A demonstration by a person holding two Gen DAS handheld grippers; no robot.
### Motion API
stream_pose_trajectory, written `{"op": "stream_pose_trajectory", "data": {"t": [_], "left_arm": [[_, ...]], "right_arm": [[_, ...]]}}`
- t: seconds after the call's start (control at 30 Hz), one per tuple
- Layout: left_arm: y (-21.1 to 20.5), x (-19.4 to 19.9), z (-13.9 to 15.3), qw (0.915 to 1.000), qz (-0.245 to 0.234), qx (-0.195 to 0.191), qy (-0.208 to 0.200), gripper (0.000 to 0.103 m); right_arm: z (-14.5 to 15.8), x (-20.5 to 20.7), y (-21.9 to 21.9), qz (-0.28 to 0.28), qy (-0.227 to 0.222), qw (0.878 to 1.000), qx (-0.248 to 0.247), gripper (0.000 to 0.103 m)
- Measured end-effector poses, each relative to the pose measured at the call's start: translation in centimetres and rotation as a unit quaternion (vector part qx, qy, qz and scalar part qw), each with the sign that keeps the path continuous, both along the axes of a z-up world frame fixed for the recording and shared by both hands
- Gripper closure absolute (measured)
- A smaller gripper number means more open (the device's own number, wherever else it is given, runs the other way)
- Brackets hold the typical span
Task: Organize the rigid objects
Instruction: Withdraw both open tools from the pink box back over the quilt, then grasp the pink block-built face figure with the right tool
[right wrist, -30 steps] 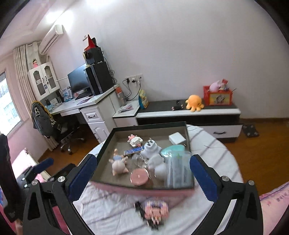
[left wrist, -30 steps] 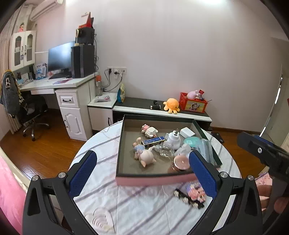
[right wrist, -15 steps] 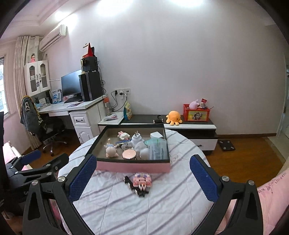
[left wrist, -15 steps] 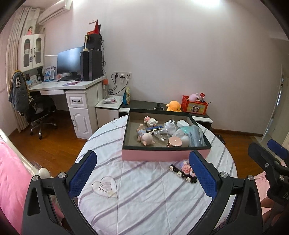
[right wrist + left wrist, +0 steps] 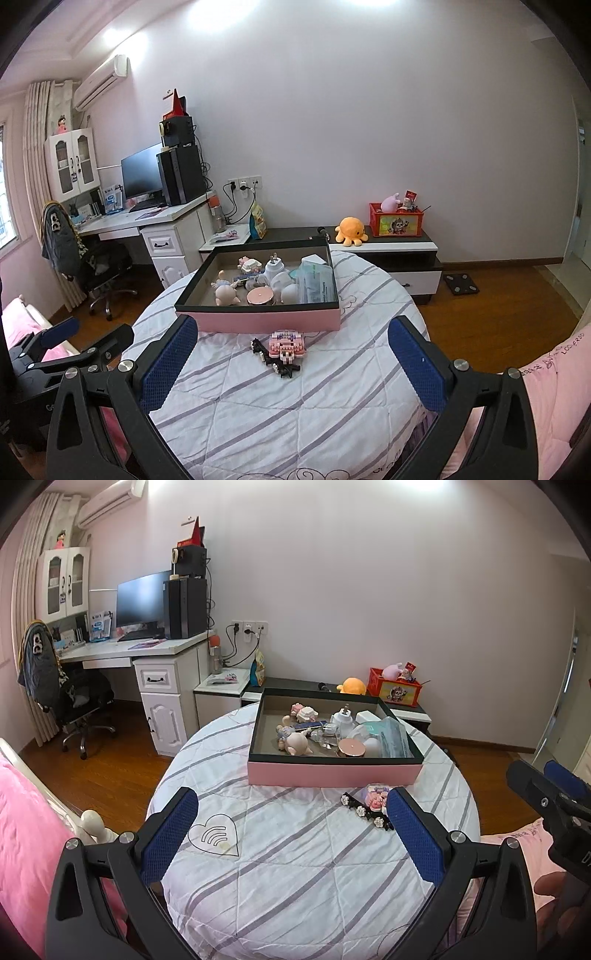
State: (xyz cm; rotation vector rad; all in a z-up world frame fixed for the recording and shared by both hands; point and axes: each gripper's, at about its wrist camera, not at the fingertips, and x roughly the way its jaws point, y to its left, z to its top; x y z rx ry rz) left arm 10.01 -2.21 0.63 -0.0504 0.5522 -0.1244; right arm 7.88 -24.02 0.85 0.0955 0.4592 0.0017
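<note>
Both grippers have pulled back from the box since a second ago, so the whole round table now shows where before the box filled the middle of each view.

The table (image 5: 314, 867), covered with a white cloth with grey stripes, stands in a bedroom with a desk (image 5: 147, 650) and a low cabinet (image 5: 388, 247) along the far wall. On the far half of the table sits the pink box (image 5: 332, 773) with its dark rim, and the small things lie inside it: a pig figure (image 5: 295, 744), a white plug (image 5: 275, 267), a round pink tin (image 5: 351, 746), a clear plastic pack (image 5: 317, 286) at the right end, and a small block toy (image 5: 304, 712) near the back wall.

The left gripper (image 5: 291, 827) hangs over the near edge of the table, its jaws spread wide and holding nothing. The right gripper (image 5: 291, 350) hangs likewise, wide apart and empty. Each shows at the edge of the other's view.

Two things lie outside the box, on the cloth just in front of its pink wall: a pink block model (image 5: 286, 343) and, touching it on the near side, a black hair clip with white flowers (image 5: 365, 812). A clear heart-shaped piece (image 5: 214, 834) lies well apart from them, toward the left side of the table.
</note>
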Motion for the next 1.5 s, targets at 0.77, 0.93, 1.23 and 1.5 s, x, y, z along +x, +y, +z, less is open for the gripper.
{"op": "stream_pose_trajectory", "data": {"t": [0.77,0.93,1.23,1.5], "left_arm": [[-1.5,3.3,-4.7,0.9976,-0.01,0.006,0.068,0.0],[-1.8,5.1,-6.3,0.9962,-0.008,0.015,0.085,0.0],[-1.8,9.0,-9.7,0.9918,0.004,0.019,0.126,0.0],[-2.1,11.1,-11.4,0.9886,0.011,0.027,0.148,0.0]], "right_arm": [[-5.4,4.6,-2.4,-0.008,0.101,0.995,0.008,0.0],[-8.1,7.7,-2.2,0.012,0.138,0.99,0.015,0.0],[-12.4,14.7,-1.7,0.039,0.203,0.978,0.027,0.0],[-15.2,18.7,-0.6,0.056,0.237,0.97,0.025,0.011]]}}
